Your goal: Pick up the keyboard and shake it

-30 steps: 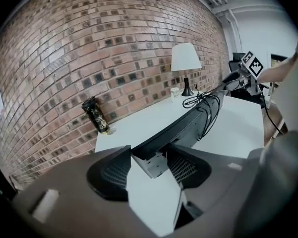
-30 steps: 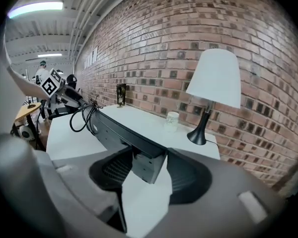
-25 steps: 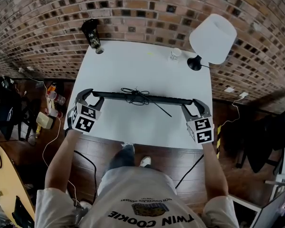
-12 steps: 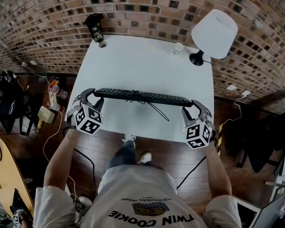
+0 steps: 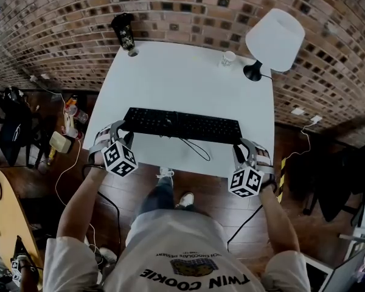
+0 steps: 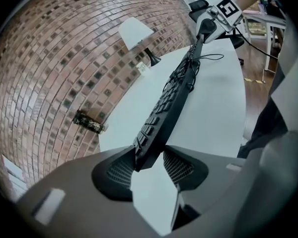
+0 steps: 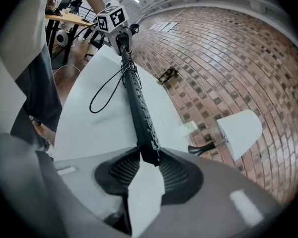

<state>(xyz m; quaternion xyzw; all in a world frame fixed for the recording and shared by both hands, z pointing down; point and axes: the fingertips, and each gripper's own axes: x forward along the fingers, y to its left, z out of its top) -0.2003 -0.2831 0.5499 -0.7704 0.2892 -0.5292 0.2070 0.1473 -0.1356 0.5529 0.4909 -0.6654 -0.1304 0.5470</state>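
A black keyboard [image 5: 182, 125] is held level over the near half of the white table [image 5: 188, 78], keys facing up. Its cable [image 5: 196, 149] hangs in a loop under the front edge. My left gripper [image 5: 119, 131] grips the keyboard's left end, and my right gripper [image 5: 246, 148] grips its right end. In the left gripper view the keyboard [image 6: 164, 108] runs away from my left gripper [image 6: 148, 158], whose jaws are closing with both pads pressed on the end. In the right gripper view the right gripper [image 7: 149, 157] likewise closes on the keyboard [image 7: 136, 100].
A white lamp [image 5: 274, 40] on a black foot stands at the table's far right corner, with a small cup [image 5: 229, 58] beside it. A dark can [image 5: 123, 32] stands at the far left corner. A brick wall runs behind. Bottles and cables lie on the floor at the left.
The keyboard has turned from edge-on to keys-up and moved nearer the table's front edge. Both grippers have come back towards the person with it.
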